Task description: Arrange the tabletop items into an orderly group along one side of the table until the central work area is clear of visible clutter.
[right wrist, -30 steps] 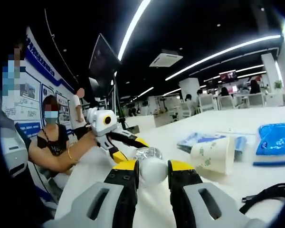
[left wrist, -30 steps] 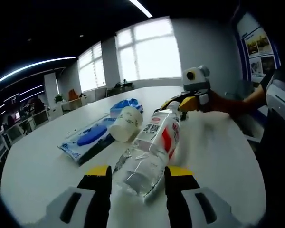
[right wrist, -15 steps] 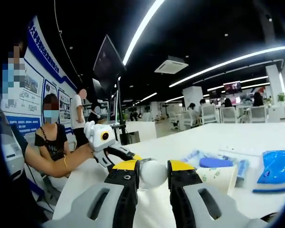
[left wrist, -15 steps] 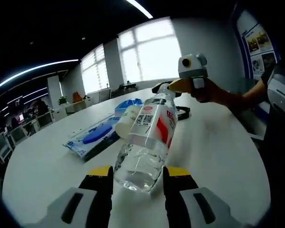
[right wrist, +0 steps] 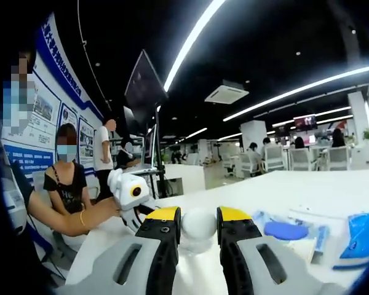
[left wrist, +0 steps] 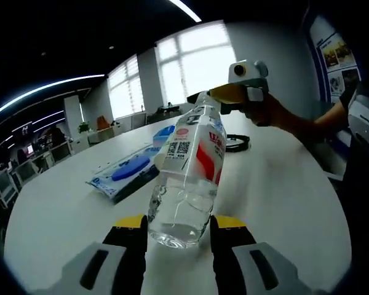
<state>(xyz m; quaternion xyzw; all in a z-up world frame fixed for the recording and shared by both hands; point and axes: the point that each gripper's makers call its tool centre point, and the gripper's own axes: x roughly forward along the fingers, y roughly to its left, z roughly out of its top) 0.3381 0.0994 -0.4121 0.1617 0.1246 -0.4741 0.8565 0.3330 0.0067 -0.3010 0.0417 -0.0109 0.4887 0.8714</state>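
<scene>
A clear water bottle (left wrist: 187, 178) with a red and white label stands tilted in the left gripper view, its base between the yellow-tipped jaws of my left gripper (left wrist: 178, 230), which press against its sides. My right gripper (left wrist: 204, 98) comes in from the right and is shut on the bottle's top. In the right gripper view the white cap (right wrist: 198, 224) sits clamped between the jaws of my right gripper (right wrist: 198, 222). Beyond it, the left gripper (right wrist: 146, 212) is held by a person's hand. The bottle's body is hidden there.
On the white table (left wrist: 61, 209) lie a long blue wipes pack (left wrist: 126, 172), a smaller blue pack (left wrist: 166, 130) and a coiled black cable (left wrist: 237, 142). The right gripper view shows the wipes pack (right wrist: 283, 230) and the blue pack (right wrist: 363, 239). People stand at the left.
The bottle has gone from lying on the table to nearly upright, its cap end lifted by my right gripper while its base stayed between my left jaws. The paper cup is now hidden behind it.
</scene>
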